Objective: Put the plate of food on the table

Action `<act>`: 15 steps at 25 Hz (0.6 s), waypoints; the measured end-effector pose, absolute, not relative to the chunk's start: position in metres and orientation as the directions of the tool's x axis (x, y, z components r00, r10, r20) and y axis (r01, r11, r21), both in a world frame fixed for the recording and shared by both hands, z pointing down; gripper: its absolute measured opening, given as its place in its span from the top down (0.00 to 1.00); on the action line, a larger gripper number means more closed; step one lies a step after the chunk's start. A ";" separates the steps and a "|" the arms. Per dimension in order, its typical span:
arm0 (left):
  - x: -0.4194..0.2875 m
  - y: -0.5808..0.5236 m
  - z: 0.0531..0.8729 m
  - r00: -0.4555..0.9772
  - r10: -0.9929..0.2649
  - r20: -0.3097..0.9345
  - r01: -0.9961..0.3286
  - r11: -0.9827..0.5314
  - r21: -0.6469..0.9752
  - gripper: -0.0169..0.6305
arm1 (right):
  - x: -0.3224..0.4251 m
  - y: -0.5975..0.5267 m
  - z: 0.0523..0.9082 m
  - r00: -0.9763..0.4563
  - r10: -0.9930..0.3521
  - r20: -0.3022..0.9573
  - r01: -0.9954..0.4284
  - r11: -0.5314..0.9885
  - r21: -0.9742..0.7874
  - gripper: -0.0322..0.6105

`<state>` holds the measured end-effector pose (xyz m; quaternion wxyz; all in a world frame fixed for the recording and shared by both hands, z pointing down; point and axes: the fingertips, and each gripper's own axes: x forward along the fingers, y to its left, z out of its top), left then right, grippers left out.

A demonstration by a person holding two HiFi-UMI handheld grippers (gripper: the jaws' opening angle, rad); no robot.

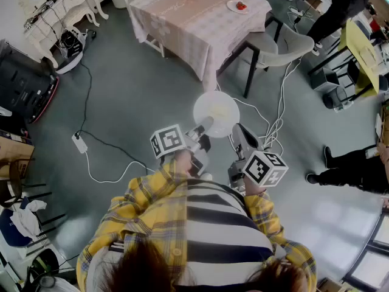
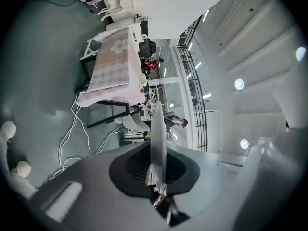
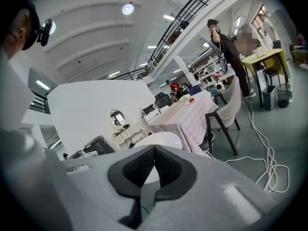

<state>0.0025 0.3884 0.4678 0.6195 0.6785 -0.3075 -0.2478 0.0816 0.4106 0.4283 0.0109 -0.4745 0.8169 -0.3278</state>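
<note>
Note left gripper (image 1: 205, 126) clamped on near rim of plate (image 1: 216, 111), over floor, well short of table (image 1: 194, 23); right gripper (image 1: 239, 134) closed, empty. Treat as probably rigid, slick, breakable: grip rim, hold level.

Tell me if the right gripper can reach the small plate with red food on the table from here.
Probably not. The right gripper is close to the person, and the small plate sits on the table across a stretch of open floor; walking closer seems needed.
</note>
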 end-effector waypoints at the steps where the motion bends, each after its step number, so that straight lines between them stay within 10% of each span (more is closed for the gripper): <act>1: 0.002 0.389 0.467 0.688 -0.724 0.045 -0.111 -0.044 0.993 0.98 | 0.082 0.411 0.428 -0.549 -0.783 0.293 -0.768 0.334 -0.547 0.96; 15: 0.005 0.394 0.471 0.685 -0.726 0.055 -0.116 -0.034 0.993 0.98 | 0.084 0.412 0.428 -0.553 -0.788 0.272 -0.750 0.328 -0.575 0.95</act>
